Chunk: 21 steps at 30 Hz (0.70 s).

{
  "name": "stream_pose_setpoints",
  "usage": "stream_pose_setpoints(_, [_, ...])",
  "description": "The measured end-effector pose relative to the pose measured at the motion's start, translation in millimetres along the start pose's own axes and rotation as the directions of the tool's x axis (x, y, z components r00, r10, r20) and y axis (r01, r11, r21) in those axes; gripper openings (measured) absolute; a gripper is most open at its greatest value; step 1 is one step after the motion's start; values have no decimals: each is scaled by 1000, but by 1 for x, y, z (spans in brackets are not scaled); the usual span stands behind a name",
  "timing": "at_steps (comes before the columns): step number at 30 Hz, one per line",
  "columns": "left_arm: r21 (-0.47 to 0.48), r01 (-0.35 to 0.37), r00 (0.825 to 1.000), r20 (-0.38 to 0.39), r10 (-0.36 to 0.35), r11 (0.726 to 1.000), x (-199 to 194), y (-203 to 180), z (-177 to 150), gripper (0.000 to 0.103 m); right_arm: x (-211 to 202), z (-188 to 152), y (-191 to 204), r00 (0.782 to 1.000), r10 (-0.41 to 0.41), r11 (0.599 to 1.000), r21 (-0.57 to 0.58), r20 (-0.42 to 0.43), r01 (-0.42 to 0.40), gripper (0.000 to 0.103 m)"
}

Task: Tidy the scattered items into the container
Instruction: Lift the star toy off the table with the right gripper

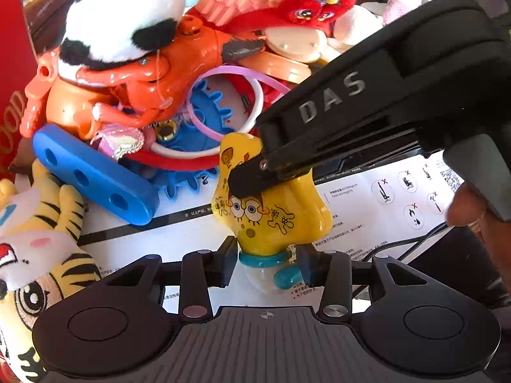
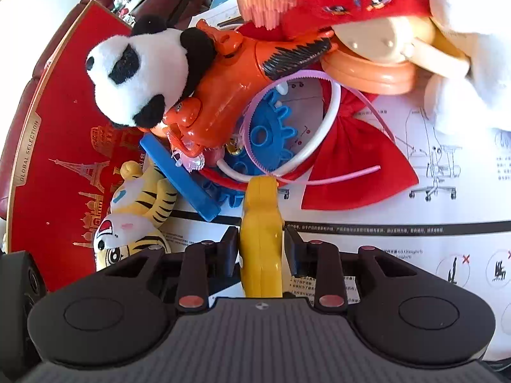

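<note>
Here's the yellow star toy with the cartoon face, and both of my claws are on it. It sits tipped over the printed sheet, just in front of the heap. My right claw has it edge-on between its two fingers. The pads are squeezed against the flat faces, so that claw is gripping the toy's upper body. My left claw is down low, with fingers either side of the clear neck and its teal ring. I can't tell whether those pads press or only flank it. I'd say the low claw is steadying the narrow end while the high one takes the weight for the carry. Behind it the heap is tangled: the panda plush lies on the orange lobster toy. The blue gear is ringed by the headbands, and the tiger plush is off to the side. The red box with gold print lies past the tiger, which I take for the container. Its inside is hidden from me, so I can't say what's in it. None of these toys is in it as far as I can see.
</note>
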<state>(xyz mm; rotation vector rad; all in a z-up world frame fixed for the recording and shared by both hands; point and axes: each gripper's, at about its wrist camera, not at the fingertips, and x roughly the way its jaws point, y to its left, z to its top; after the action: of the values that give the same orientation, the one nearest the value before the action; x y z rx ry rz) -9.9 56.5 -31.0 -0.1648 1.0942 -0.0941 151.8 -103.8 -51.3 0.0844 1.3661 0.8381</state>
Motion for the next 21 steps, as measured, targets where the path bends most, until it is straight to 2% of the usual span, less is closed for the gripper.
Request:
stream_pose_setpoints(4, [-6,-6,1000,1,6,1000,-1,7,-1,41,-1,1,3,1000,9,1000,-24,1,-9,36])
stream_pose_setpoints(9, [-17,-8,1000,3,8,1000,-3,10,-1,41,-6,0,10,999,10,996,-88,40,-7,36])
stream_pose_setpoints(12, [-32,-7,1000,3,7,999,-3,13,-2,46,-9,3,10,997,48,994,-102,52,-42,36])
stream_pose_setpoints(13, [-35,-8,1000,3,8,999,-4,14,-2,51,-10,4,10,997,61,993,-100,57,-55,36])
stream_pose_setpoints(15, [-35,-14,1000,1,14,999,-4,16,-2,55,-10,6,11,994,95,991,-96,61,-89,39])
stream_pose_setpoints(17, [-36,-11,1000,0,11,999,-4,16,-2,55,-10,8,12,993,104,990,-99,56,-98,55])
stream_pose_setpoints(21, [-27,-11,1000,4,11,1000,-5,15,-3,55,-4,11,17,998,42,992,-124,40,-37,55])
